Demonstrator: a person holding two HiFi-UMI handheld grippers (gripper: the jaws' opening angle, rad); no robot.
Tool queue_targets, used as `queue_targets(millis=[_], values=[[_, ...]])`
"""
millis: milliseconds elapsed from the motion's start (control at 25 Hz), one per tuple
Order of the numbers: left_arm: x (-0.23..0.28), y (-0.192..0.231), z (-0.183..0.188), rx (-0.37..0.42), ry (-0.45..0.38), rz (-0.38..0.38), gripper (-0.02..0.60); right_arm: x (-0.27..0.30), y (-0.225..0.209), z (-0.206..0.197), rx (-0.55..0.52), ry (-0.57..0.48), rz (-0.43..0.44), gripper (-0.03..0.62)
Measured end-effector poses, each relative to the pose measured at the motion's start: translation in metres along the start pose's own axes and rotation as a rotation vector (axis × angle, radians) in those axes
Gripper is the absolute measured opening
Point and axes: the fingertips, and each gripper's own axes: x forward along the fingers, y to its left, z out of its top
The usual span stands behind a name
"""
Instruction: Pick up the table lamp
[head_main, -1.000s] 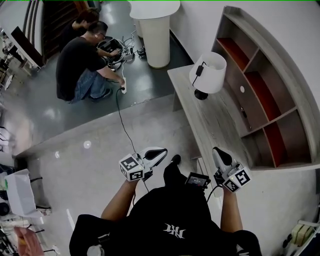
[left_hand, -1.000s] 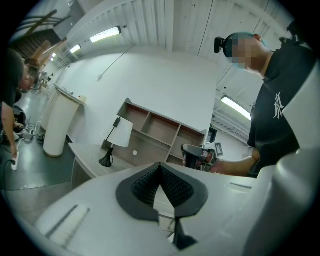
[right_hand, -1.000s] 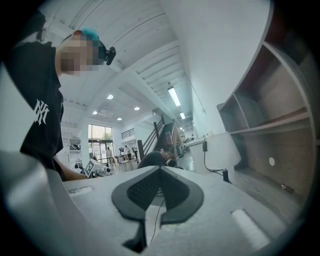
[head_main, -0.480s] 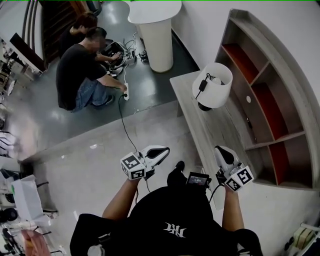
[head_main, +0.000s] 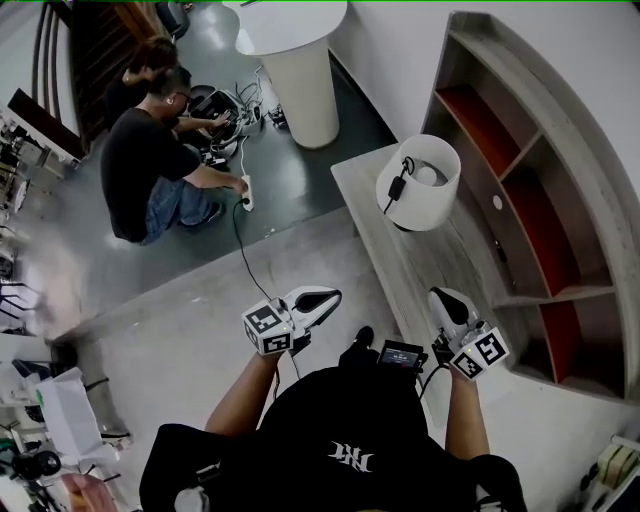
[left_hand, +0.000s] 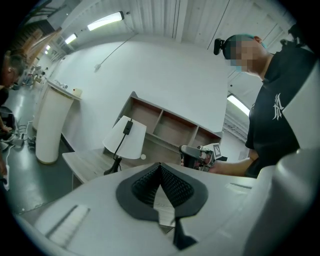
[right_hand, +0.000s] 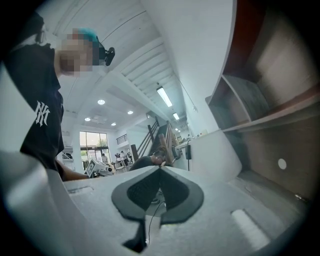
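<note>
Hanging clenched and empty, left tool (head_main: 334, 297) and right tool (head_main: 439, 295) face the table lamp (head_main: 418, 190).

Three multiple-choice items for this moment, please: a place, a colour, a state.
1. The table lamp stands: A. on the floor B. on the long table C. in a shelf compartment
2. Its shade is: A. white B. red C. black
3. The left tongs and right tongs are: A. both shut, empty B. both open C. gripping the lamp
Answers: 1 B, its base rests on the tabletop; 2 A, the shade shows white; 3 A, each pair's pads meet with nothing between.
</note>
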Motion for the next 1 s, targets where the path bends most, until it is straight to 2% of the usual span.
queue_targets(millis=[440,720,1000], values=[[0.038,0.025,0.015,-0.002,0.051,-0.058,0.002,-0.002,-0.032,0.010,0.037,-0.055,-0.047,0.003],[0.049,0.043,0.031,-0.004,0.047,-0.091,0.002,-0.003,-0.036,0.014,0.046,-0.077,-0.081,0.003],[0.059,0.077,0.039,-0.027,0.064,-0.137,0.002,0.005,-0.045,0.011,0.054,-0.075,-0.149,0.003]])
